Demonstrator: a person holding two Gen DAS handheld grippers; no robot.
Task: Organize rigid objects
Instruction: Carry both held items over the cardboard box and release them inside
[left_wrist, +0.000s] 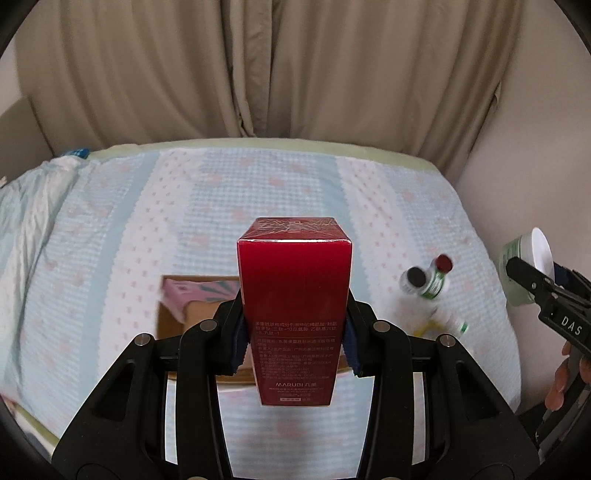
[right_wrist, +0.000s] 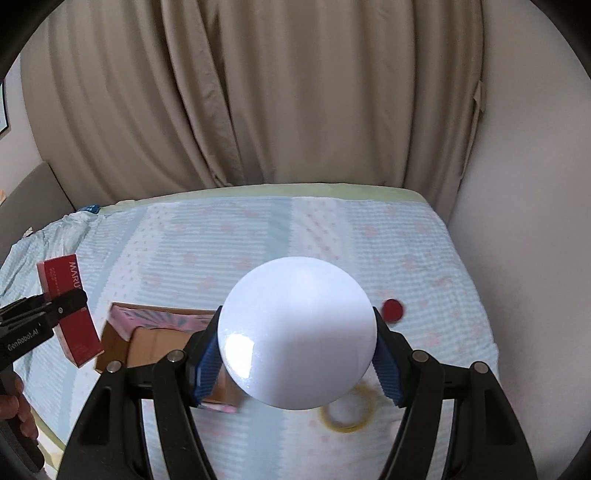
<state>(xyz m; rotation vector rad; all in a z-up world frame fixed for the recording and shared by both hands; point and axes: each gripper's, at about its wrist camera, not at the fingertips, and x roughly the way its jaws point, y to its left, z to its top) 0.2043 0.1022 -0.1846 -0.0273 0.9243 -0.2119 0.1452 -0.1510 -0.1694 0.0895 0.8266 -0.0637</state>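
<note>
Above the open cardboard box (left_wrist: 173, 321), left tool (left_wrist: 295, 332) pinching a red carton (left_wrist: 295, 295), right tool (right_wrist: 295, 354) a white-lidded jar (right_wrist: 297, 332).

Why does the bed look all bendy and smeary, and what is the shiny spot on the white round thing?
Left wrist view: the fisheye lens curves the bed; the small bottles smear with motion blur, while the red box stays sharp. Right wrist view: the shiny spot is glare on the white lid; the tape ring below is blurred.
</note>
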